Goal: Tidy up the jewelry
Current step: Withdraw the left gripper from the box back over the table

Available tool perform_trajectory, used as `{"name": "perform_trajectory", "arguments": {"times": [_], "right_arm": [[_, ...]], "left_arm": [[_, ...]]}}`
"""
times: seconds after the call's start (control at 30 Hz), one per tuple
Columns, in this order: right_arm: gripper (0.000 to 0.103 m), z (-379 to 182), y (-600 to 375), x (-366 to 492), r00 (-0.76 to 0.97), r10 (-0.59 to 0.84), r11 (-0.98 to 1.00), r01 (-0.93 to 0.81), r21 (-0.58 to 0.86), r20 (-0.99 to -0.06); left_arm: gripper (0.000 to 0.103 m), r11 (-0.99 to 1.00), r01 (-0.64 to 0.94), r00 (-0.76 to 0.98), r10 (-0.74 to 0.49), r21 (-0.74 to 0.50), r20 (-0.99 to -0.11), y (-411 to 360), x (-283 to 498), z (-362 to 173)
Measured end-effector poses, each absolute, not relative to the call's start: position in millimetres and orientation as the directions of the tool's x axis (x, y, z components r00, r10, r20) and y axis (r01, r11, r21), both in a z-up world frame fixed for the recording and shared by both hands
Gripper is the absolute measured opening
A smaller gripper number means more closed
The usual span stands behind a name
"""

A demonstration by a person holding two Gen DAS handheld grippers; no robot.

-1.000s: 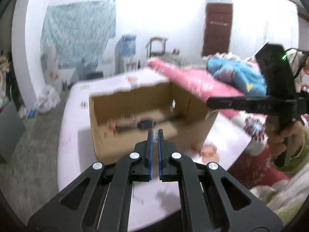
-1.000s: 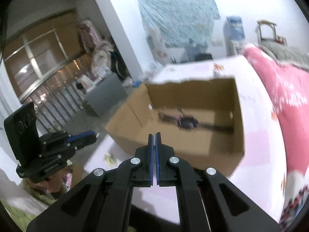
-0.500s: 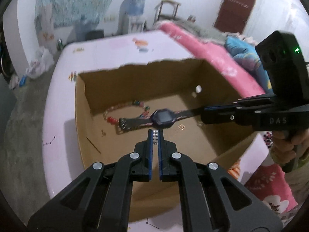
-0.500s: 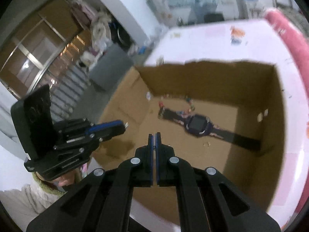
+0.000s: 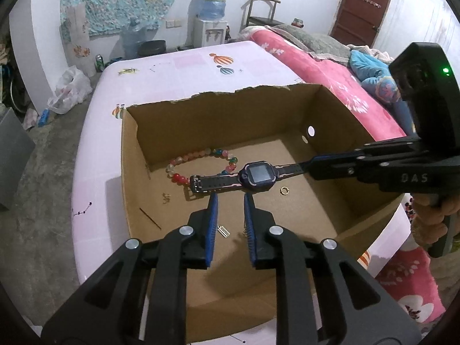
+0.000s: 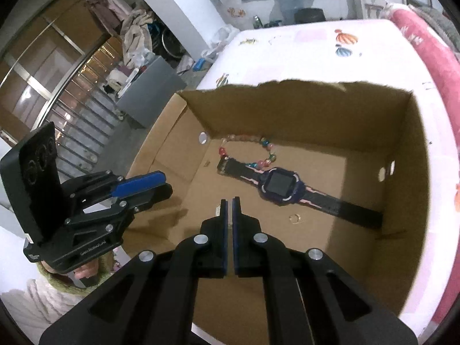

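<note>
Fingers (image 5: 212,224) parted above box (image 5: 130,172), torn rim

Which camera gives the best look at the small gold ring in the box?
The left wrist view: the gold ring lies sharp and unobstructed on the box floor beside the watch. The right wrist view shows it too, but fainter and blurrier.

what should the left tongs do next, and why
Probably lift the left tongs straight up and back out of the cardboard box. Their jaws stand open and hold nothing, and the small silver charm lies loose on the box floor between them. The tips sit just short of the watch, so pushing forward risks nudging it.
</note>
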State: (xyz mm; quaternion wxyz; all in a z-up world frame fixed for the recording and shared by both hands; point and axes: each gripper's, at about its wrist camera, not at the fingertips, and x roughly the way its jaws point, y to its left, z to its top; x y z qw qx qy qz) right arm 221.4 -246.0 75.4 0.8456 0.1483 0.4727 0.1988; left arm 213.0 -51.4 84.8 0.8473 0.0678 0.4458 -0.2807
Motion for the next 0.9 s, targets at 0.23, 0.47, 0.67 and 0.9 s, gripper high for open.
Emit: {"name": "perform_trajectory", "arguments": {"times": [0.23, 0.47, 0.67, 0.9], "right_arm": [[0.051, 110.7, -248.6, 182.4, 0.608, 0.419, 0.906, -0.226, 0.359, -0.674], [0.083, 138.4, -243.3, 102.7, 0.740, 0.451, 0.887, -0.310, 0.342, -0.498], [0.092, 103.6, -238.4, 60.1, 0.741, 0.446, 0.885, -0.281, 0.372, -0.501], [0.092, 27.0, -208.3, 51.6, 0.648, 0.275, 0.960, -0.145, 0.239, -0.710]], "left_arm": [[0.057, 0.853, 0.512, 0.523, -0.405, -0.104, -0.750, -38.1, 189.9, 110.9], [0.087, 0.854, 0.509, 0.589, -0.436, -0.107, -0.680, -2.7, 128.5, 135.4], [0.091, 0.898, 0.421, 0.557, -0.366, -0.127, -0.745, 21.5, 102.0, 104.1], [0.091, 0.931, 0.363, 0.480, -0.217, -0.034, -0.850, 12.5, 92.1, 28.3]]}}
